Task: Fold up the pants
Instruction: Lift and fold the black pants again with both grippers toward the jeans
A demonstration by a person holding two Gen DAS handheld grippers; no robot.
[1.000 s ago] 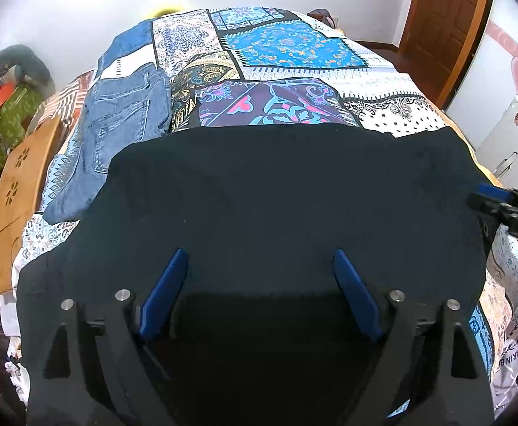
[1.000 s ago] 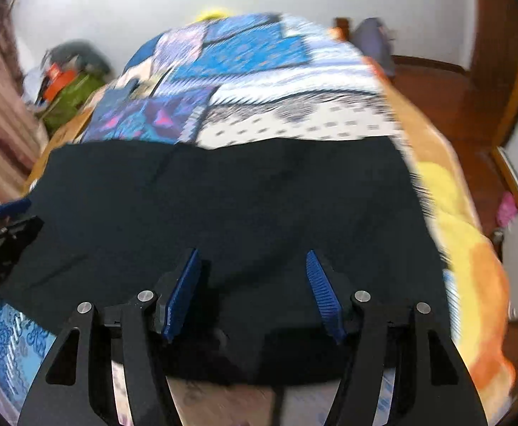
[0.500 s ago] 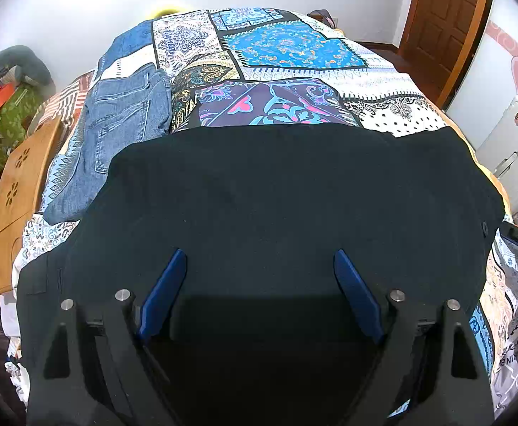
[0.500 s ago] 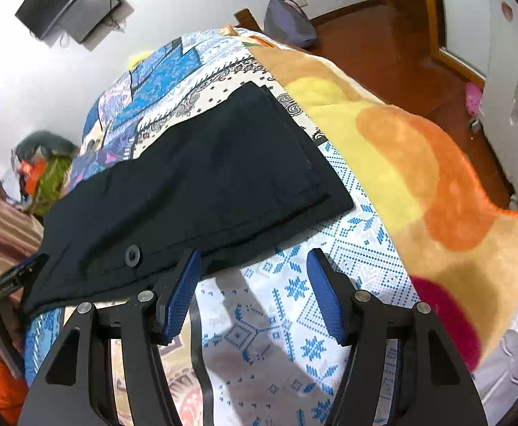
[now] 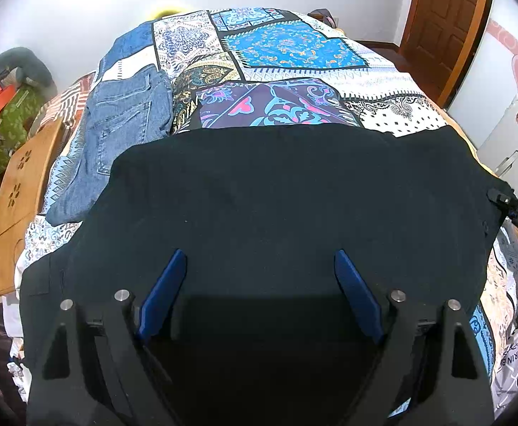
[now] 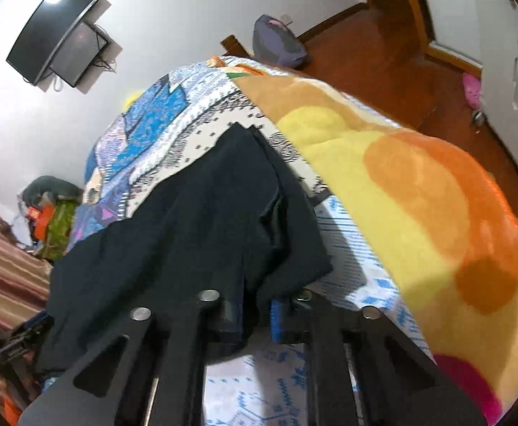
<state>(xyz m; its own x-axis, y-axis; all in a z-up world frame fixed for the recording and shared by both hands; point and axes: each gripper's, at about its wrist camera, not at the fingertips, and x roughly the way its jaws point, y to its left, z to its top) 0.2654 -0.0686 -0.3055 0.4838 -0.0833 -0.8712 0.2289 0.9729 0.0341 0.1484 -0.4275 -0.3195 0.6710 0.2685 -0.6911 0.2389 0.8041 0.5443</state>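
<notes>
Lying flat across the bed (image 5: 294, 56), black pants (image 5: 276, 195) spread smooth and wide. Left tongs (image 5: 260, 284) hover wide open above them, holding nothing. Right tongs (image 6: 255, 314) pinch a bunched, lifted edge.

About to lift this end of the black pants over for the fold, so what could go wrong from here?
1. The right gripper is shut on just the edge of the black pants; a thin bite like that may slip once lifted.
2. The left gripper hangs open over the cloth, so nothing pins the other end and it may drag across the quilt.
3. The folded jeans touch the pants' far corner and may get pulled askew.
</notes>
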